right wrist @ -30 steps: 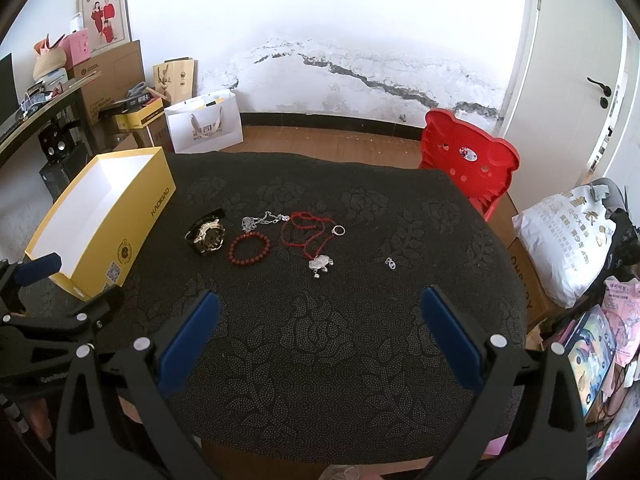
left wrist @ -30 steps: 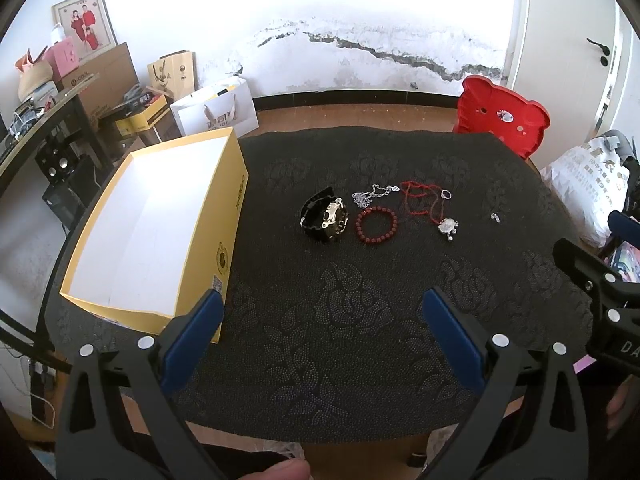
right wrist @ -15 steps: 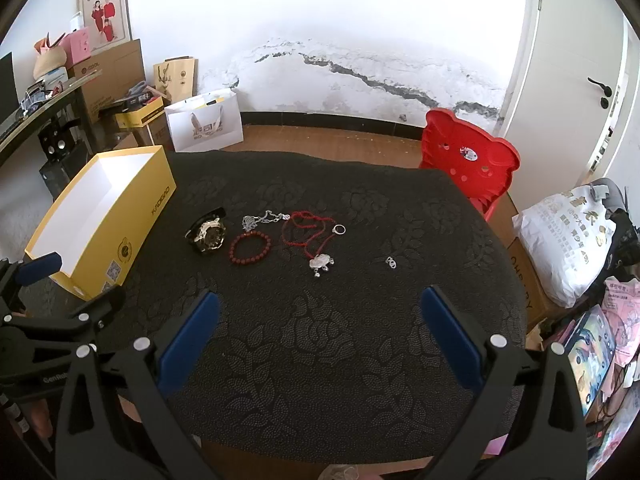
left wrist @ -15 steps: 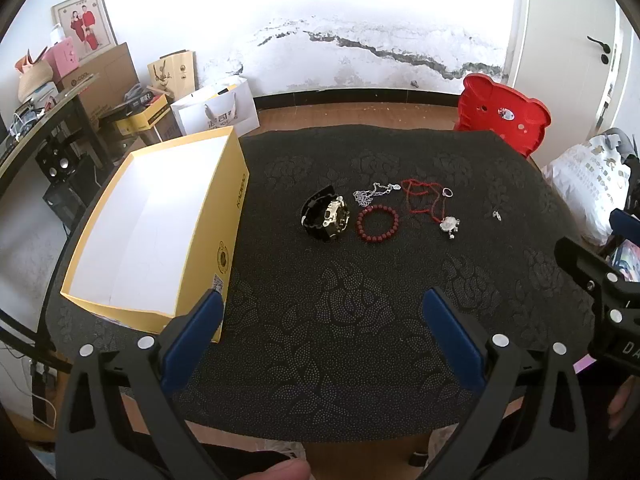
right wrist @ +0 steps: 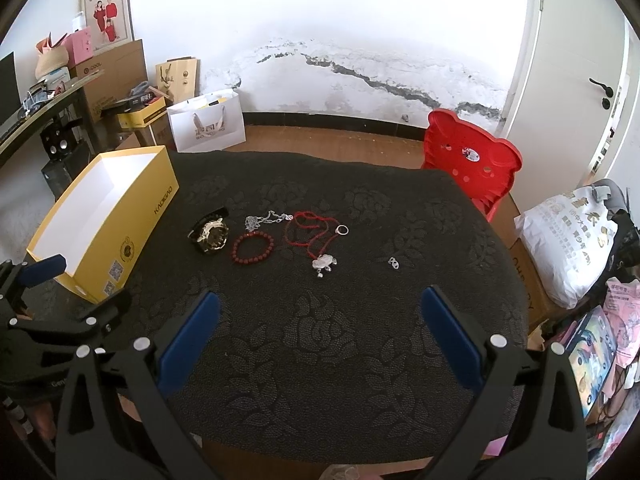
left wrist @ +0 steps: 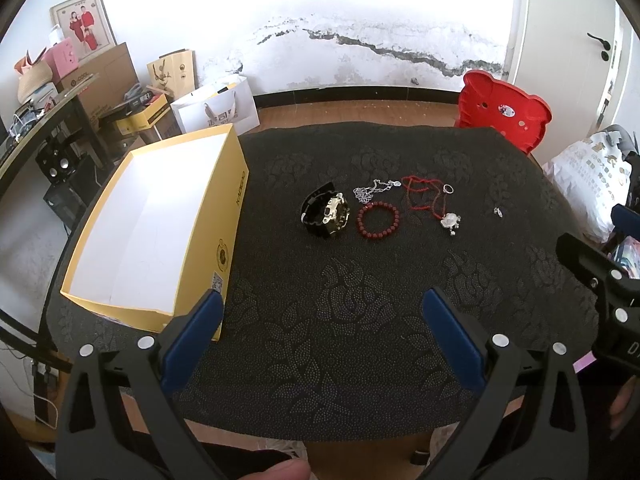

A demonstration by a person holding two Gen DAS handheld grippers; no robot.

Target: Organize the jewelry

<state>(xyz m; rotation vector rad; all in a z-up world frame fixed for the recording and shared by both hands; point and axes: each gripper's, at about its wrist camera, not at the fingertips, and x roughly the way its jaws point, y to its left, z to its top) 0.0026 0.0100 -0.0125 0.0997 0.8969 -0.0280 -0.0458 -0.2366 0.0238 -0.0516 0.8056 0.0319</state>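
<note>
1. On the dark patterned tablecloth point(left wrist: 360, 320) lie 6 pieces of jewelry in a loose row: 1 black-and-gold watch point(left wrist: 326, 213), 1 silver chain point(left wrist: 370, 191), 1 red bead bracelet point(left wrist: 378, 220), 1 red cord necklace point(left wrist: 426, 198) with a silver pendant point(left wrist: 450, 222), 1 ring point(left wrist: 448, 189) and 1 small silver charm point(left wrist: 498, 211) set apart toward the right.
2. 1 open yellow box point(left wrist: 228, 216) with a white inside stands at the table's left edge, near the watch but apart from it.
3. Both the left gripper point(left wrist: 322, 320) and the right gripper point(right wrist: 320, 316) hover over the near edge, spread wide, holding nothing.
4. Bare cloth stretches between the grippers and the jewelry.
5. 1 red chair point(right wrist: 472, 160) stands beyond the far right corner.
</note>
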